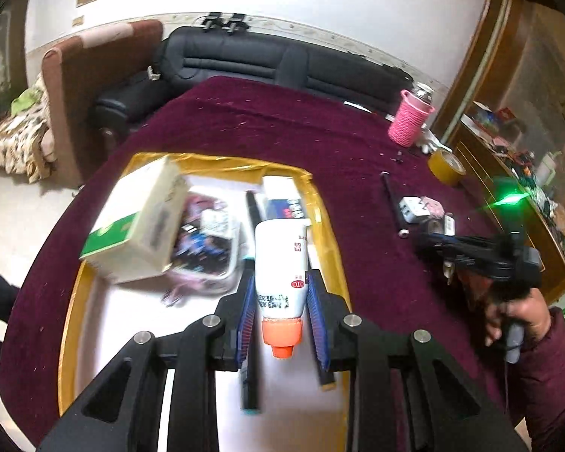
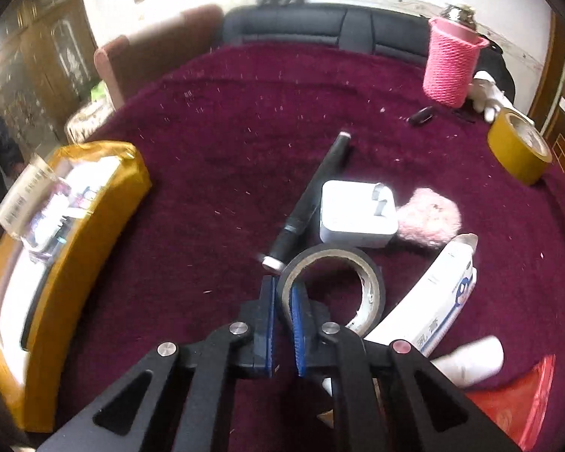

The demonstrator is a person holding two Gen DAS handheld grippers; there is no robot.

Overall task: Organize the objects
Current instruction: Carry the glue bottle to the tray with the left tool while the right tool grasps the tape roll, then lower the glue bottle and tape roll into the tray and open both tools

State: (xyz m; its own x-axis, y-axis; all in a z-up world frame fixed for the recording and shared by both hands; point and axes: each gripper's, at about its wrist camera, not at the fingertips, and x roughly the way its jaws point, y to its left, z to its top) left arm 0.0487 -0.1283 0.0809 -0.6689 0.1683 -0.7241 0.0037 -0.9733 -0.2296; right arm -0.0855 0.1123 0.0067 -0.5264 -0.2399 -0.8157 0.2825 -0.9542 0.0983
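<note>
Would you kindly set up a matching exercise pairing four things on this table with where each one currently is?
Things:
1. white tube with orange cap
2. black tape roll
3. yellow tape roll
4. white charger

Places:
A. lying on the cloth between a black pen and a pink fluffy item
B. held in the left tool
C. pinched at its wall by the right tool
D. near the pink knitted holder

Pairs: 1-B, 2-C, 3-D, 4-A

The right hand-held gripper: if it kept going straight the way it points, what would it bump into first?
Beyond the black tape roll it pinches, the right hand-held gripper would probably first meet the white charger, perhaps the black pen; depth is unclear.
</note>
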